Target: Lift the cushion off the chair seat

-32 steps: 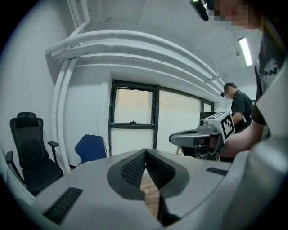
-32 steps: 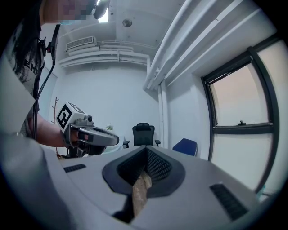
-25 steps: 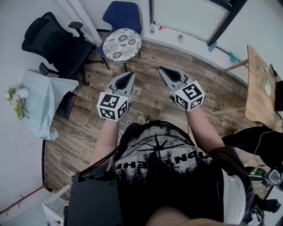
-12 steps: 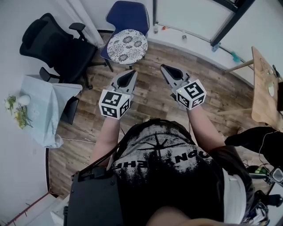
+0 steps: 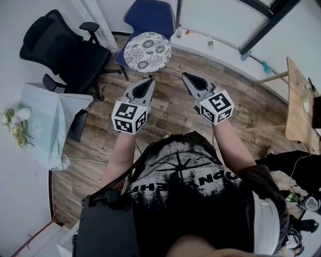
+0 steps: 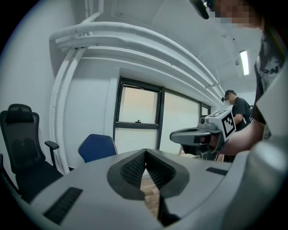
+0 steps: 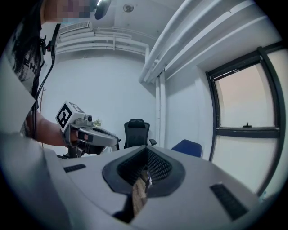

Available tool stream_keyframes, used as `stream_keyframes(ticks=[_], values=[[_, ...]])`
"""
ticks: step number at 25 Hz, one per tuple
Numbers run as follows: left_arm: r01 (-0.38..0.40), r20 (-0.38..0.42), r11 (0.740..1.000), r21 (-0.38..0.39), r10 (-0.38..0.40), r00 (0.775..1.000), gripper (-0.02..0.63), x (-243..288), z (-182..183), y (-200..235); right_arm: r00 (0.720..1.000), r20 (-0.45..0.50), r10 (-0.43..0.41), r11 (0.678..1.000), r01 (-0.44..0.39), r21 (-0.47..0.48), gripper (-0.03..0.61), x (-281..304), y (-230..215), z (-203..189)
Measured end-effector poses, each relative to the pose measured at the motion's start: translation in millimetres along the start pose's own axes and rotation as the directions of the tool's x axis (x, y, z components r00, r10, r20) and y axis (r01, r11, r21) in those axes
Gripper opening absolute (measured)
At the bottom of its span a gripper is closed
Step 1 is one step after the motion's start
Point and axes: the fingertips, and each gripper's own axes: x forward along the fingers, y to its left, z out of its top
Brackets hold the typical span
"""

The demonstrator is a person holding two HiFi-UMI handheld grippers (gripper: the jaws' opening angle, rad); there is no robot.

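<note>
Both grippers are shut & empty. On the left gripper (image 5: pixel 148 83) the tips meet, w/ only wood floor (image 5: pixel 170 110) showing thru the gap below them. The right gripper (image 5: pixel 186 76) is the same. The cushion (image 5: pixel 147 50) sits ahead of me on the seat of the blue chair (image 5: pixel 150 14), by the wall & window and well apart from both tips. A black office chair (image 5: pixel 60 45) stands to its left.

Step in hand, as I judge it: the approach, w/ no contact yet. To do it well I need to open both sets of jaws before I get there, not at the last sec. Then come in low & level, one gripper to each side of the near rim, and pinch the edge only, not the seat under it. Lift w/ both sides together so it doesn't fold or slide off the back.

The cushion is round & flat, pale w/ a dark flower-like print, and covers nearly the whole seat. It looks thin & prob floppy, so I expect sag in the middle.
</note>
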Motion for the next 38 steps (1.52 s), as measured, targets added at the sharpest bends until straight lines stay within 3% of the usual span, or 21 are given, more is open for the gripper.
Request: stream_keyframes(ticks=[17,26,38], values=[[-0.018,-0.007,0.999,-0.045,0.017,1.000,0.012,15.4,-8.3,36.4,0.999,-0.036,0.015,1.000,-0.015,0.003,0.018,36.6,-12.7,-5.0],[-0.069,-0.027,0.996,-0.056,0.067,0.997,0.012,57.4,1.5,73.5,0.998,-0.026,0.065,0.998,-0.065,0.019,0.018,83.2,-57.5,-0.9],[-0.149,-0.048,0.986,-0.080,0.145,0.988,0.012,151.4,35.3,129.0,0.987,-0.036,0.160,0.986,-0.158,0.044,0.018,147.5,-149.5,7.7]])
